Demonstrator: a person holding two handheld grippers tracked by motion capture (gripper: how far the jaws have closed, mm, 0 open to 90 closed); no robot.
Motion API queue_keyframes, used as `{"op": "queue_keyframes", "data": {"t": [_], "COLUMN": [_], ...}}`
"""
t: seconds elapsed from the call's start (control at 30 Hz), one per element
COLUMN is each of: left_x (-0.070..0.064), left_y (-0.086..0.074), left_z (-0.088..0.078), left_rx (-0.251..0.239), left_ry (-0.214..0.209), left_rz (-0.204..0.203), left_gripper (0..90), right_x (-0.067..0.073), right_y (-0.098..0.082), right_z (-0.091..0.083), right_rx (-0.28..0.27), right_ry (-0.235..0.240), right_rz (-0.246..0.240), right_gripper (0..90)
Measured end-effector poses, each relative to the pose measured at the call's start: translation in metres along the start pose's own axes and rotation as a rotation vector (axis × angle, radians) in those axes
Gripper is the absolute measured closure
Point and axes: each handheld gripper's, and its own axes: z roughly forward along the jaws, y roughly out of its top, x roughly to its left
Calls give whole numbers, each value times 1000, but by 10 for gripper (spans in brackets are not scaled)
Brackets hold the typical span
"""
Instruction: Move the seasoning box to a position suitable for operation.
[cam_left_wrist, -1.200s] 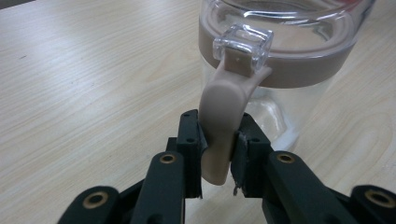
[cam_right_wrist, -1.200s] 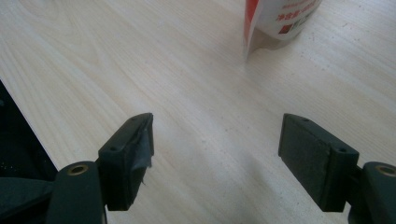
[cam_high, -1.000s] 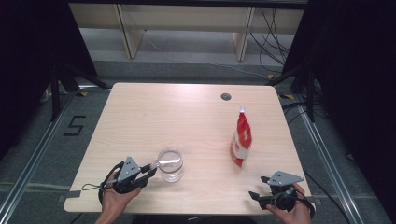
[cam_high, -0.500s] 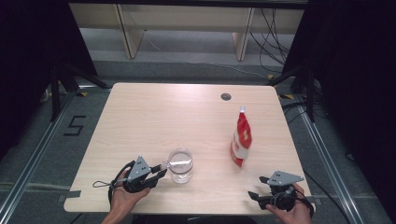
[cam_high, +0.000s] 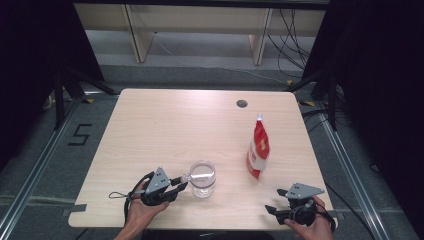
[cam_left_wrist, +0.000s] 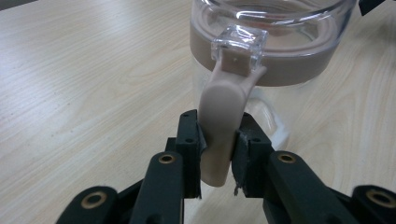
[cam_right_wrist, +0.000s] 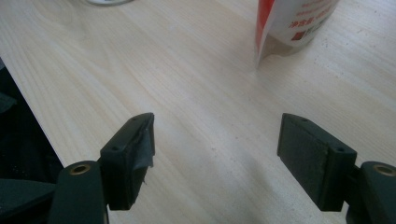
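High view looks down on a pale wood-grain worktop (cam_high: 165, 130) with rounded corners, lying across the middle of the frame; a small dark round hole (cam_high: 242, 104) sits near its far edge, right of centre; grey floor surrounds it, with metal rails running down the left and right sides and a painted figure 5 (cam_high: 80, 135) at the left; light shelving legs (cam_high: 135, 32) and loose black cables (cam_high: 295, 35) stand at the top, and dark curtains close off both upper corners.

At lower centre of that view stands a clear glass jar (cam_high: 202, 178) with a beige rubber seal; the left gripper (cam_high: 176, 184), at lower left beside it, is closed on the jar's beige latch tab (cam_left_wrist: 220, 126); left gripper view shows both black pads pressed against the tab's sides, the clear clasp block (cam_left_wrist: 239, 43) just above, and the jar rim across the top of the frame.

A red and white pouch (cam_high: 258, 150) with a white cap stands upright to the right of the jar, well apart from it; the right gripper (cam_high: 278, 200) rests at the lower right corner, near the worktop's front edge; right gripper view shows its jaws spread wide with bare wood between them, holding nothing, the pouch's base (cam_right_wrist: 292, 25) at upper right of that frame.
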Motion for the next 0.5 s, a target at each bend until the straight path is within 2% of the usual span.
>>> {"op": "queue_keyframes", "data": {"t": [0.03,0.07,0.1,0.17,0.2,0.23,0.27,0.33,0.37,0.47,0.5], "left_x": [0,-2,-2,-3,-3,-5,-6,-7,-8,-11,-14], "left_y": [0,1,1,1,2,2,3,4,5,6,6], "left_z": [1,1,2,4,5,7,8,9,11,12,13], "left_rx": [-8,-6,-11,-14,-16,-21,-15,-20,-19,-20,-16], "left_ry": [-11,-11,-20,-23,-35,-43,-46,-56,-67,-73,-84], "left_rz": [7,9,18,13,24,13,25,21,42,40,54], "left_gripper": [739,739,739,739,739,739,739,739,739,740,740], "right_x": [1,4,2,0,0,-1,-2,-2,-2,-1,-1], "right_y": [0,0,0,-1,-1,-2,-2,-3,-3,-2,-2], "right_z": [0,-1,0,0,0,0,0,0,0,-1,0], "right_rx": [1,8,-3,-4,-4,-2,1,-1,-9,-6,-3], "right_ry": [-7,-5,-4,-5,-5,2,-4,-5,-2,-9,1], "right_rz": [7,37,10,0,0,-1,9,8,-2,3,1], "right_gripper": [284,283,284,283,283,283,283,283,283,284,284]}}
